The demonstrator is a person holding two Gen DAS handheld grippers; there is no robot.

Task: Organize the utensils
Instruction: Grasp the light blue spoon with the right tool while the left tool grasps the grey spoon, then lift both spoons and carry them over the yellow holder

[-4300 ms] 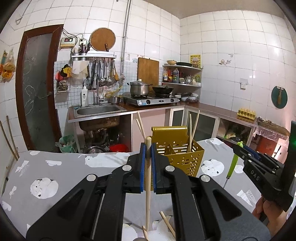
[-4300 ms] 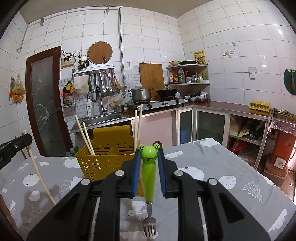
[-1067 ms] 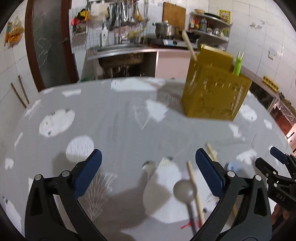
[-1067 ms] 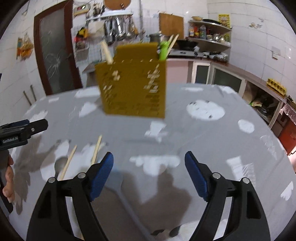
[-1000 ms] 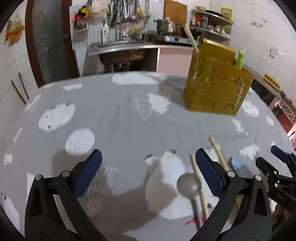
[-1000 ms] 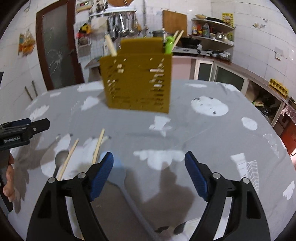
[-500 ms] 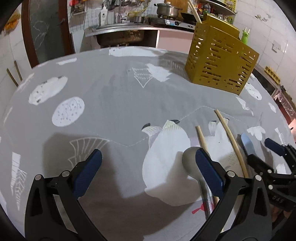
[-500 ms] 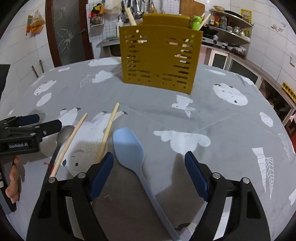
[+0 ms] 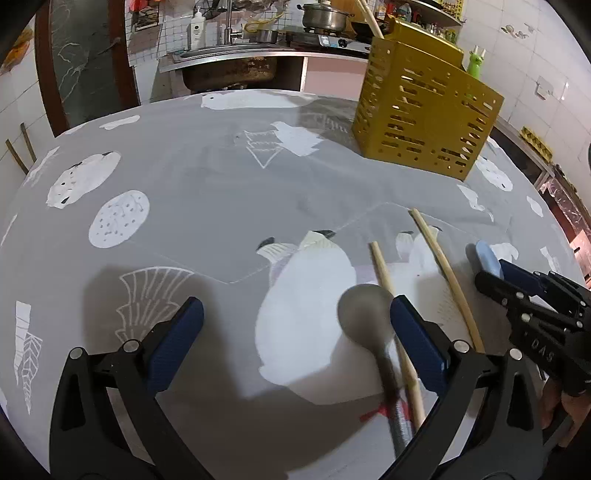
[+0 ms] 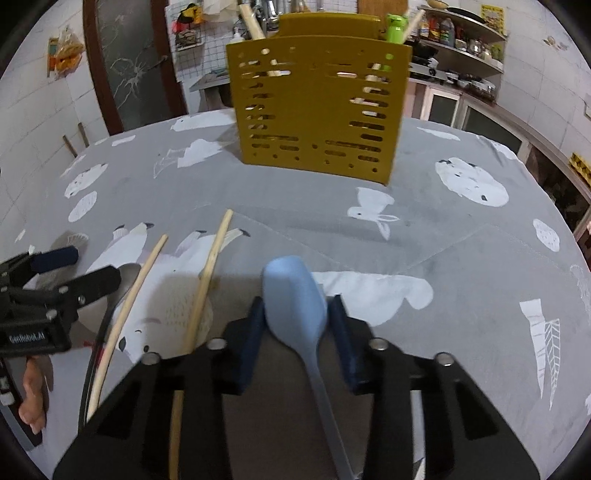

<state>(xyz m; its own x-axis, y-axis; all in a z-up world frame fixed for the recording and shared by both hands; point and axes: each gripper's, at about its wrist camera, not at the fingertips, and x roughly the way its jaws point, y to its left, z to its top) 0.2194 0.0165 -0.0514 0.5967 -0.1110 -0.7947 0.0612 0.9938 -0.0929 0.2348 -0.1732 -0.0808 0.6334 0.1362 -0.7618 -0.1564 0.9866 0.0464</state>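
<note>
Tablecloth (image 9: 207, 206), grey with white animal prints, covers the table, and the yellow slotted utensil holder (image 10: 317, 107) stands upright toward its far side, with chopsticks and a green frog-topped fork (image 10: 394, 27) sticking up out of it. Four seconds ago that fork was clamped in the right gripper and a chopstick in the left; both tools now hang low over the loose utensils.

Half a second ago the right gripper (image 10: 297, 330) stood wide open; its jaws have since narrowed around the bowl of the blue spoon (image 10: 295, 299), close on both sides, though whether the pads touch it I cannot tell. The spoon lies flat on the cloth.

The left gripper (image 9: 295, 343) stays wide open and holds nothing, its right finger (image 9: 415, 341) just beside the grey metal spoon (image 9: 364, 317). Two wooden chopsticks (image 9: 443, 275) lie between the two spoons, apart from each other.
</note>
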